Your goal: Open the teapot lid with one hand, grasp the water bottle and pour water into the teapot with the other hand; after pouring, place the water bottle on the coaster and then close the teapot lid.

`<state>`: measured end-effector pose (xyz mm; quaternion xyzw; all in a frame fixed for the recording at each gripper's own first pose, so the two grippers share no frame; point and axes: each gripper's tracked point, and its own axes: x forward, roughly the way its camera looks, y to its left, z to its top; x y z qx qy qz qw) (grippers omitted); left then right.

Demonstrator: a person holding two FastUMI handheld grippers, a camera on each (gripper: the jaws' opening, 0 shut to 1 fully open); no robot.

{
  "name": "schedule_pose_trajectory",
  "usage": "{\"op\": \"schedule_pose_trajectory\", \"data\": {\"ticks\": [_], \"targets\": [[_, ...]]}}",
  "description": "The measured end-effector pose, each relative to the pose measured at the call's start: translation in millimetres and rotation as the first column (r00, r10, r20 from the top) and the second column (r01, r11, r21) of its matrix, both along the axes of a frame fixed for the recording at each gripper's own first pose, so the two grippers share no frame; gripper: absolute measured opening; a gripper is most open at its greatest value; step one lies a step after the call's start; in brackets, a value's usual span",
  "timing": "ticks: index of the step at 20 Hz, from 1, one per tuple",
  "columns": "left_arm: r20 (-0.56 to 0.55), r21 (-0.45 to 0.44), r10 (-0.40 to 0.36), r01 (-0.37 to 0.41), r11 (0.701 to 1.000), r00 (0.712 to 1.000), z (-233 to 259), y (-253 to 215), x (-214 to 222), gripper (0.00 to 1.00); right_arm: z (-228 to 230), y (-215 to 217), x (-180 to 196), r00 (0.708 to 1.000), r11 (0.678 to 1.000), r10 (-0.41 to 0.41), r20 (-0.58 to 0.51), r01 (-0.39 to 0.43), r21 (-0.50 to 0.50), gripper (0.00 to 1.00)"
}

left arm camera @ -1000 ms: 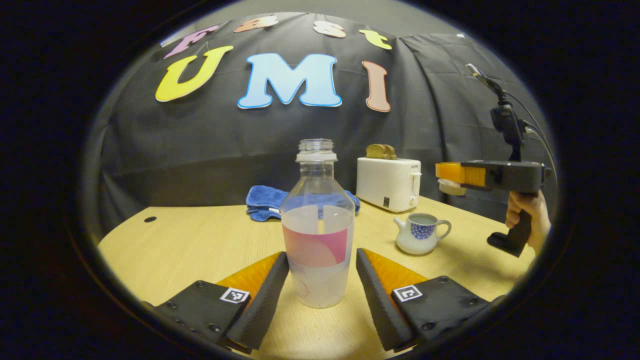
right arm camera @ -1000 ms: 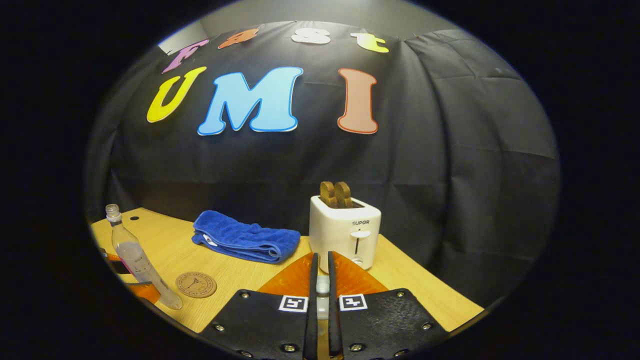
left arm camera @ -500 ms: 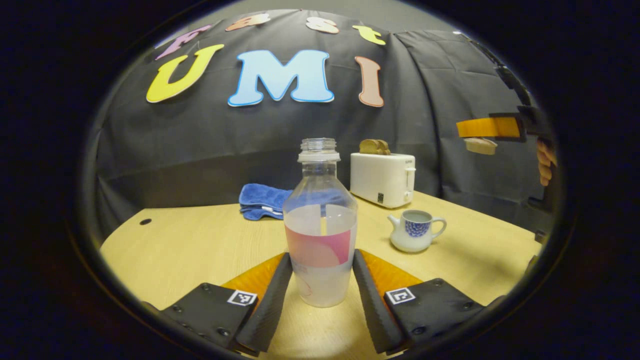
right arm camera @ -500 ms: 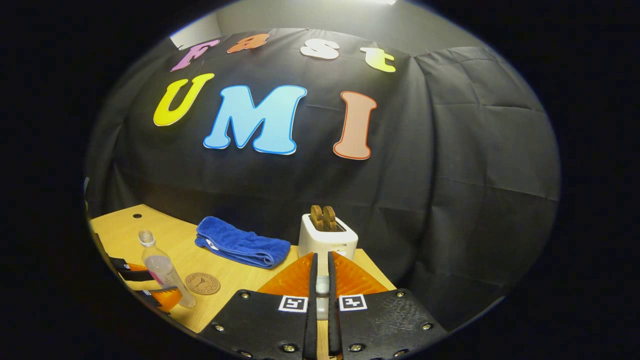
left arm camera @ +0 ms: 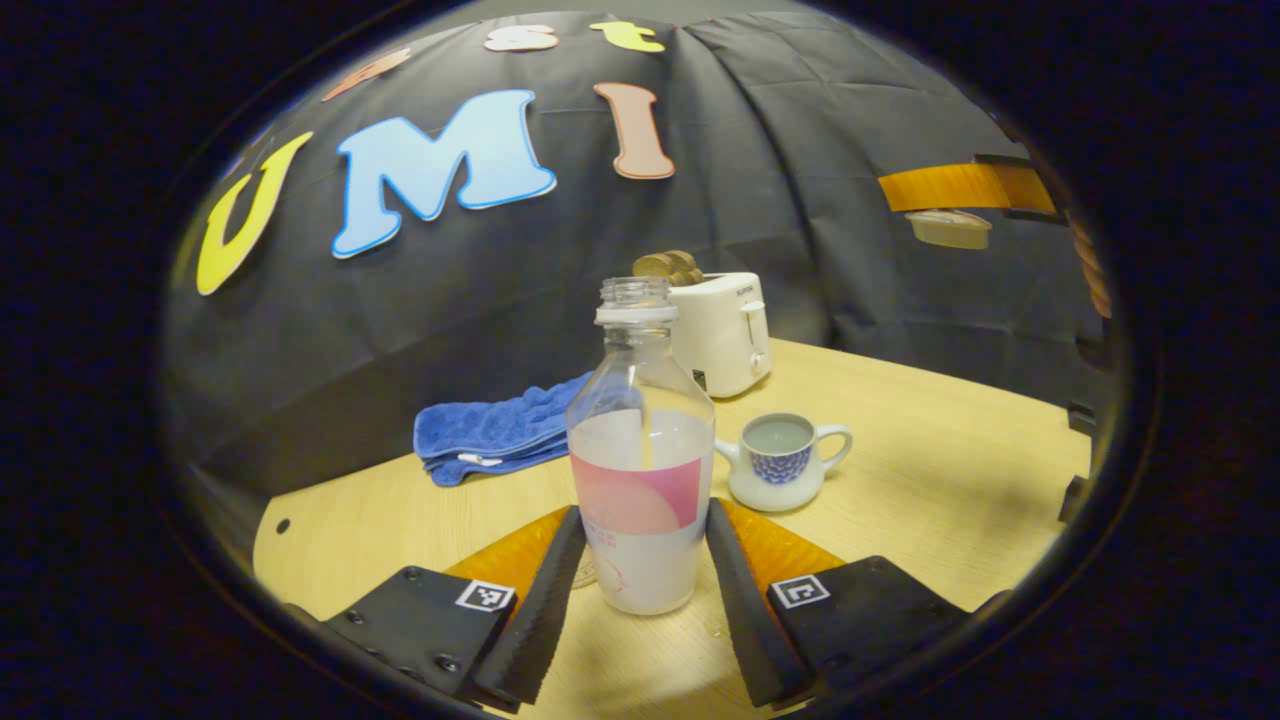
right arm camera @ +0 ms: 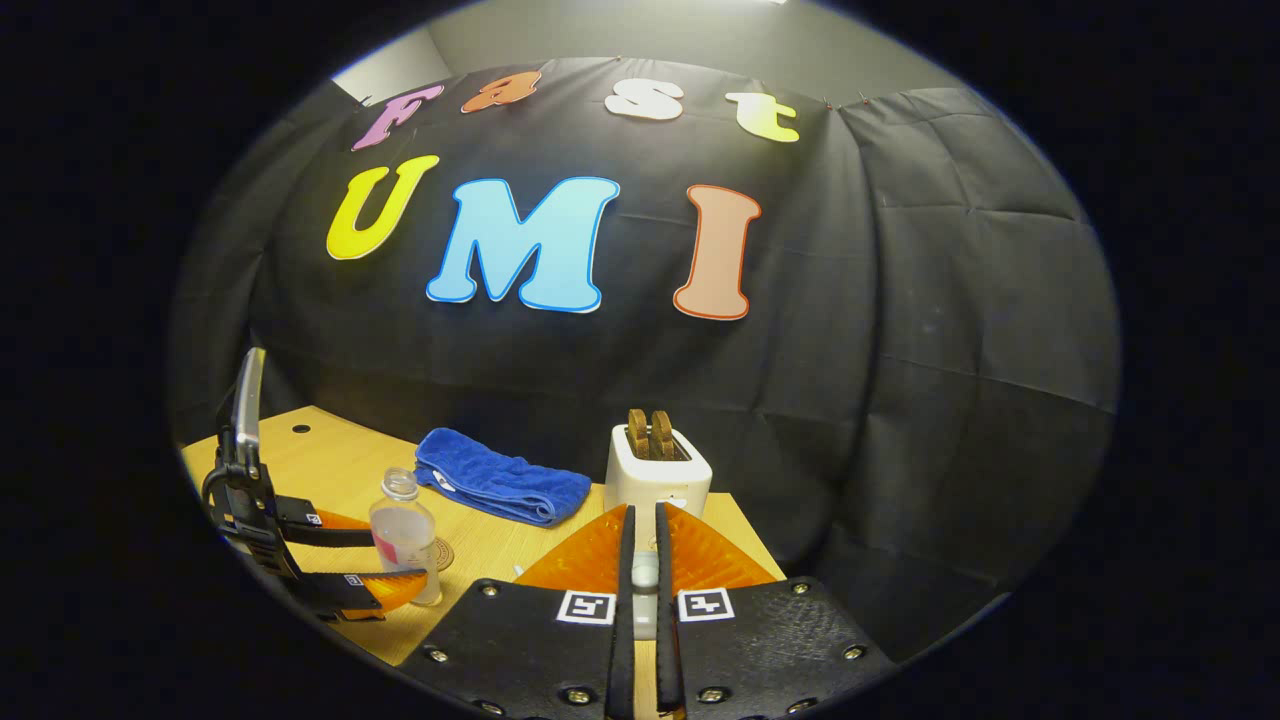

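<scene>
While the left gripper (left arm camera: 640,590) is squeezing the water bottle (left arm camera: 640,470) between its jaws, the bottle is staying upright with no cap on. Whether it is sitting on the worktop (left arm camera: 930,450) or hanging just above it, I cannot tell. The teapot (left arm camera: 785,465) is standing open on the worktop, just beside the bottle, and something watery is showing inside it.

The right gripper (right arm camera: 640,575) is up high with its jaws clenched on the teapot lid (left arm camera: 948,228).

The coaster (right arm camera: 440,553) is lying just behind the bottle.

Things could go wrong from here. If the bottle tips too fast, water could splash onto the worktop, because the pot's mouth is small. The smooth bottle could slip if the squeeze is weak. The lid could fall if the right jaws let go early.
</scene>
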<state>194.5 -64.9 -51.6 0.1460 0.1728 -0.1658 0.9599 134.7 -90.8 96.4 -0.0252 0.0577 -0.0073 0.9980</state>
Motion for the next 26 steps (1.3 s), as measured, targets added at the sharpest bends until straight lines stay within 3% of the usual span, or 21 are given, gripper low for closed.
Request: {"op": "schedule_pose_trajectory", "data": {"ticks": [4, 8, 12, 19, 26], "targets": [[-0.064, 0.198, -0.089, 0.1, 0.975, 0.994, -1.0, -15.4, 6.1, 0.8, -11.0, -8.6, 13.6, 0.999, 0.999, 0.041, -0.011, -0.041, 0.034, 0.08], [-0.098, 0.39, -0.13, 0.158, 0.907, 0.987, 7.5, -10.0, 11.6, 0.8, -21.7, -27.4, 29.7, 0.999, 0.996, 0.053, -0.013, -0.052, 0.078, 0.08], [-0.116, 0.516, -0.139, 0.18, 0.838, 0.983, 10.1, 1.3, 21.0, 0.81, -35.4, -46.8, 40.3, 0.999, 0.994, 0.045, -0.022, -0.042, 0.105, 0.08], [-0.207, 0.697, -0.149, 0.252, 0.672, 0.967, -11.0, 7.0, 28.4, 0.77, -60.2, -53.0, 50.9, 0.996, 0.99, 0.084, -0.04, -0.079, 0.113, 0.08], [-0.251, 0.845, -0.177, 0.304, 0.439, 0.952, -15.8, 2.5, 35.9, 0.77, -81.6, -51.1, 61.0, 0.989, 0.975, 0.136, -0.054, -0.124, 0.183, 0.08]]}}
